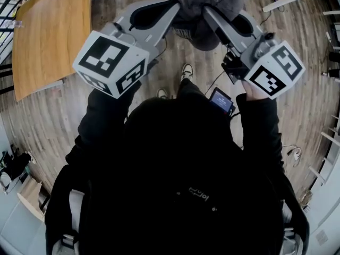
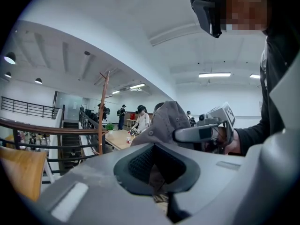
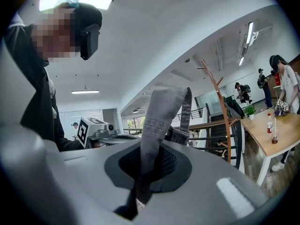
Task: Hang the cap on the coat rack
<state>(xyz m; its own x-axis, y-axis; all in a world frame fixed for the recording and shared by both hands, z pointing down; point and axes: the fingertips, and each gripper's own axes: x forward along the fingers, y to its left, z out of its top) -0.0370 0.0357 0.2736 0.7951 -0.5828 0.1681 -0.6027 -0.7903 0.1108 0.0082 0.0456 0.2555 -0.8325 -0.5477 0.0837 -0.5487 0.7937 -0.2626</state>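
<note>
Wooden flooring (image 1: 48,126) spreads below us, with a pale bench (image 1: 48,36) off to our left. We hold the grey cap (image 1: 210,1) out in front of the chest, slung between the two tools. The right tongs (image 3: 147,165) are clenched on it: a band of the grey cloth runs straight up out of the jaws in the right gripper view. The left tongs (image 2: 157,161) reach the opposite edge of the cap. They seem clamped there too, though the nip itself is poorly shown and we would not swear to it. What matters for the coming move is where the coat rack (image 3: 224,123) stands. It is an upright wooden pole with pegs branching near its top, beyond the cap and well apart from it, beside a dark railing. The right gripper view has it to the right of the cloth and the left gripper view has it to the left, so we judge that it lies ahead of us, roughly between the two lines of aim. Neither hand looks clearly nearer. The cap will have to be carried forward and raised to a peg, which sits higher than the tongs do now, and the hanging has not yet begun.
</note>
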